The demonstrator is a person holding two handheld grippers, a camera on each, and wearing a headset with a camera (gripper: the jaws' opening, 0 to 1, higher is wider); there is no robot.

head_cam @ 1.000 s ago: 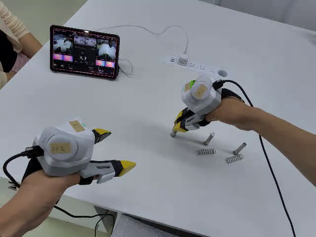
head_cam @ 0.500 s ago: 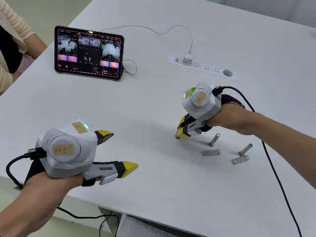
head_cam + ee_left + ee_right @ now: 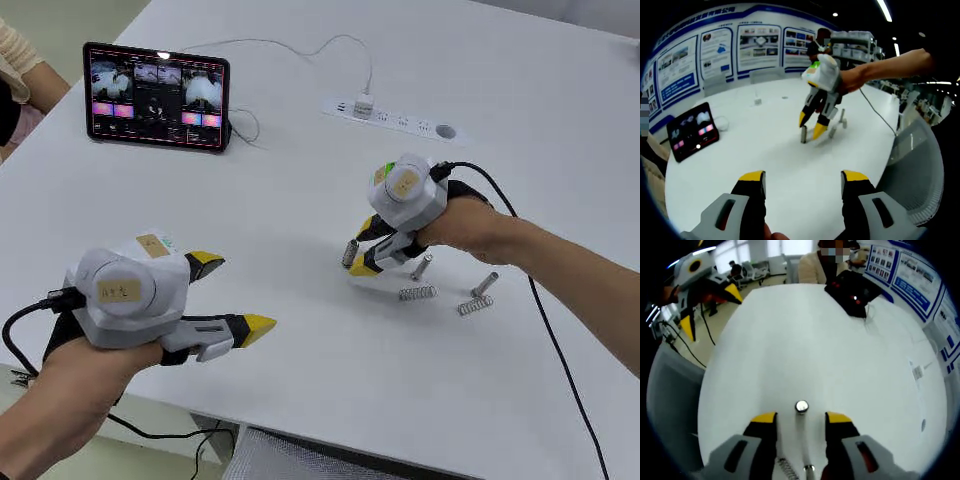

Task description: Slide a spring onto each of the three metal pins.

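right gripper [image 3: 358, 247]: parted, empty | upright pin [image 3: 801, 407]: just ahead, between the tips – axis vertical, apparently bare | spring [image 3: 417, 293]: flat, just behind | left gripper [image 3: 232, 293]: parted, empty – well apart

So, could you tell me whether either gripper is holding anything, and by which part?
Nothing is held. The right gripper is open, with an upright pin standing free between its jaws; the left gripper is open too.
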